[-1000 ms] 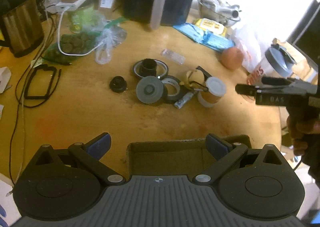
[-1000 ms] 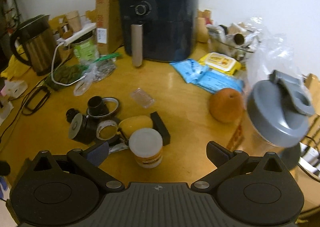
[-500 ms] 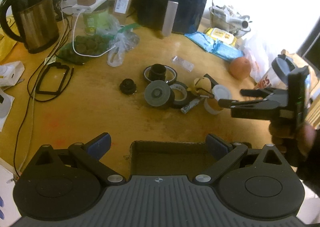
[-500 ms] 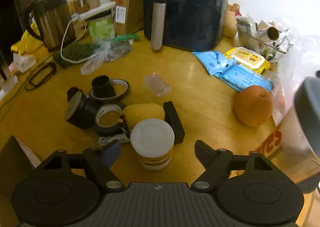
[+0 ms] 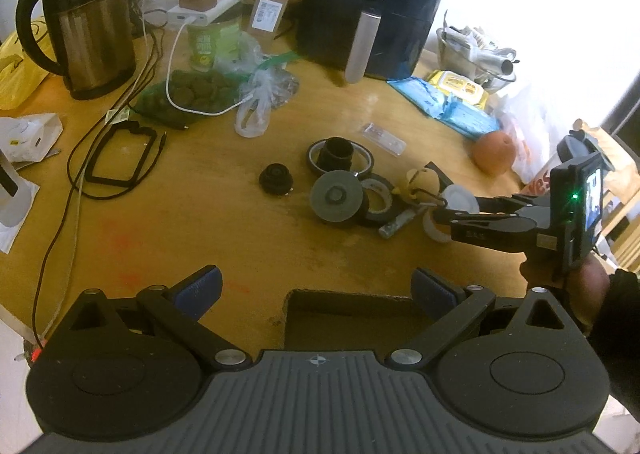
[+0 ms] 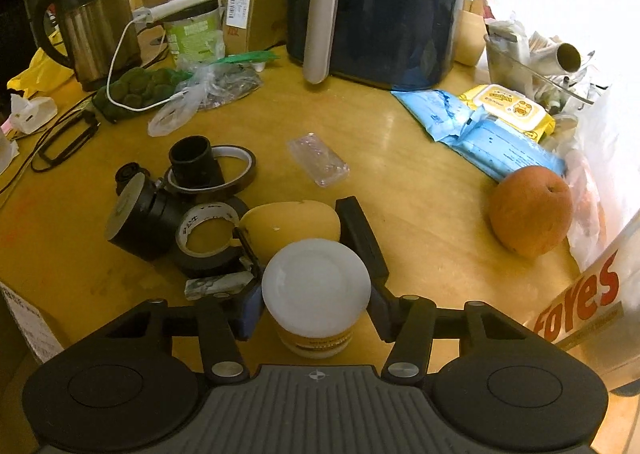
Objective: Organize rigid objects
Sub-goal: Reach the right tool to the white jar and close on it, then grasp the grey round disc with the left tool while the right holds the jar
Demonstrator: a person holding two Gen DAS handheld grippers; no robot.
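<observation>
A small jar with a white lid (image 6: 316, 282) stands on the wooden table (image 6: 420, 190), near the front of a cluster. My right gripper (image 6: 314, 310) is closing on it, with the jar between the jaws and both pads against its sides. The left wrist view shows the same grip (image 5: 448, 210). Behind the jar lie a yellow rounded piece (image 6: 292, 222), a black block (image 6: 360, 234), a black tape roll (image 6: 208, 238), a grey-capped black cylinder (image 6: 140, 222) and an amber tape ring (image 6: 236, 170). My left gripper (image 5: 318, 286) hangs open over a cardboard box (image 5: 352, 318).
A black air fryer (image 6: 372, 6) and a kettle (image 5: 88, 22) stand at the back. An orange fruit (image 6: 530, 210), blue packets (image 6: 492, 134) and a printed bottle (image 6: 592, 294) crowd the right side. Cables (image 5: 120, 158) and a clear plastic case (image 6: 318, 164) lie on the table.
My right gripper has come down and forward over the jar, and its jaws have narrowed from wide open onto the jar's sides. The left gripper has stayed above the box.
</observation>
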